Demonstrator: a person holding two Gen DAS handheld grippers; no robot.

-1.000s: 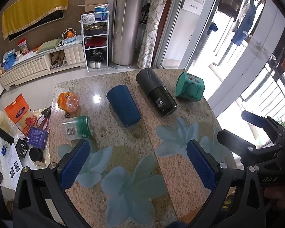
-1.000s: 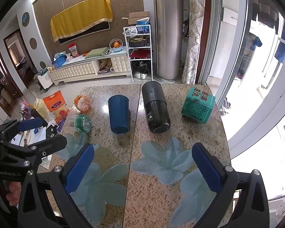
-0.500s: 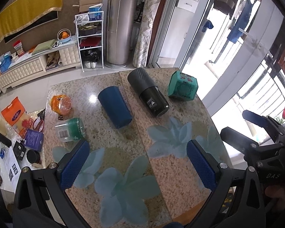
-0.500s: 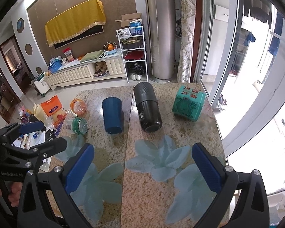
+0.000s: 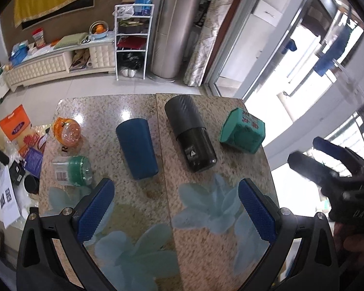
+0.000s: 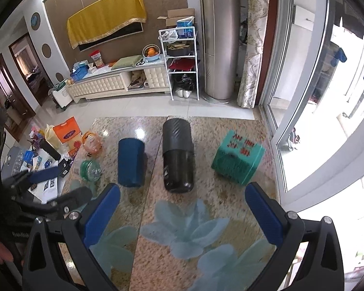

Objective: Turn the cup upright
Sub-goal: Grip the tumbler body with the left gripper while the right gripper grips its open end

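Observation:
A dark blue cup [image 5: 137, 149] lies on its side on the granite table [image 5: 143, 218], also in the right wrist view [image 6: 130, 162]. My left gripper [image 5: 174, 208] is open and empty, above the near part of the table, short of the cup. My right gripper [image 6: 182, 214] is open and empty too, hovering near the table's front. Each gripper shows at the edge of the other's view: the right one [image 5: 327, 160] and the left one [image 6: 53, 189].
A black cylinder flask [image 5: 190, 134] lies on its side right of the cup. A teal box [image 5: 242, 133] sits further right. An orange jar [image 5: 66, 131] and a green-capped jar [image 5: 72, 171] lie at the left edge. Clutter covers the floor to the left.
Both grippers have pulled back and risen a little, so the table objects sit farther away. Nothing on the table moved. Both stay open.

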